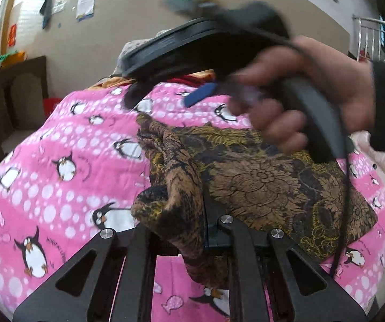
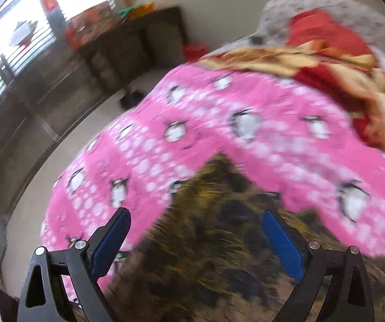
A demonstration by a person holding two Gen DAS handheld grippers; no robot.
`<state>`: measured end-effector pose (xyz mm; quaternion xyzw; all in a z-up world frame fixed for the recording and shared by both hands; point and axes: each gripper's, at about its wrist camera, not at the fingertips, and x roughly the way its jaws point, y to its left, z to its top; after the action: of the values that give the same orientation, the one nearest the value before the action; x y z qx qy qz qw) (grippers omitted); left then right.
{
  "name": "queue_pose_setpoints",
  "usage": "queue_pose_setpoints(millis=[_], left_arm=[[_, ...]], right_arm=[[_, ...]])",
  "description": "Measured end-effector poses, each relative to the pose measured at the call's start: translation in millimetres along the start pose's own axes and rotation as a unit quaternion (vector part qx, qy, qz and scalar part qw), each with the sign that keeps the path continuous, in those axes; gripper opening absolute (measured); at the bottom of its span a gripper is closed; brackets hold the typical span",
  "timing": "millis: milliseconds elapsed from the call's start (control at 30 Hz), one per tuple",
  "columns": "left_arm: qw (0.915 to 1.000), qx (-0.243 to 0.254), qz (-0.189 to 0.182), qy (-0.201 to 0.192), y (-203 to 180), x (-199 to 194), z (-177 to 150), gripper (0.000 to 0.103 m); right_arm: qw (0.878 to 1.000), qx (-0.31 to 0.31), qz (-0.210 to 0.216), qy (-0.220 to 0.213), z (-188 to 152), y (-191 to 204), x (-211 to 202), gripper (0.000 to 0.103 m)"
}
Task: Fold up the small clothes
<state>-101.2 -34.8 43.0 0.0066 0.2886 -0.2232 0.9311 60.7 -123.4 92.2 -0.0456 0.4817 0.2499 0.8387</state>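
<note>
Left gripper (image 1: 206,230) clamps a bunched fold of the brown patterned garment (image 1: 273,182), fingertips hidden by cloth. Right gripper (image 2: 195,244), lower frame, stands wide, empty; view blurred.

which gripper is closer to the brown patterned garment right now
Left. The left gripper is shut on a bunched fold of the brown patterned garment; the right gripper hangs open above it, touching nothing.

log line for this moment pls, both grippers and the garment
left gripper shut on brown patterned garment edge | right gripper open above it | pink penguin blanket underneath
</note>
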Motion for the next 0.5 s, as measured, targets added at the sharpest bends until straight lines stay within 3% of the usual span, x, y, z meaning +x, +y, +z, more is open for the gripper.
queue_pose_setpoints(millis=[133, 167, 200, 267, 367, 467, 500], left_arm=[[0.9997, 0.015, -0.017, -0.002, -6, 0, 2, 0.009], [0.9996, 0.019, -0.020, -0.003, -8, 0, 3, 0.009], [0.9996, 0.020, -0.022, -0.003, -10, 1, 3, 0.009], [0.9995, 0.021, -0.024, -0.005, -12, 3, 4, 0.009], [0.9993, 0.025, -0.028, -0.003, -14, 6, 5, 0.009], [0.9992, 0.027, -0.029, -0.003, -17, 3, 5, 0.009], [0.9992, 0.027, -0.030, -0.003, -17, 3, 5, 0.009]], right_arm=[[0.995, -0.050, -0.059, 0.059, 7, 15, 27, 0.098], [0.993, -0.058, -0.075, 0.075, 9, 17, 33, 0.094], [0.990, -0.064, -0.090, 0.088, 11, 16, 38, 0.085], [0.985, -0.067, -0.113, 0.108, 12, 11, 45, 0.078], [0.983, -0.060, -0.116, 0.129, 15, 3, 51, 0.053], [0.981, -0.041, -0.127, 0.139, 19, -8, 55, 0.041], [0.982, -0.035, -0.126, 0.140, 20, -11, 55, 0.032]])
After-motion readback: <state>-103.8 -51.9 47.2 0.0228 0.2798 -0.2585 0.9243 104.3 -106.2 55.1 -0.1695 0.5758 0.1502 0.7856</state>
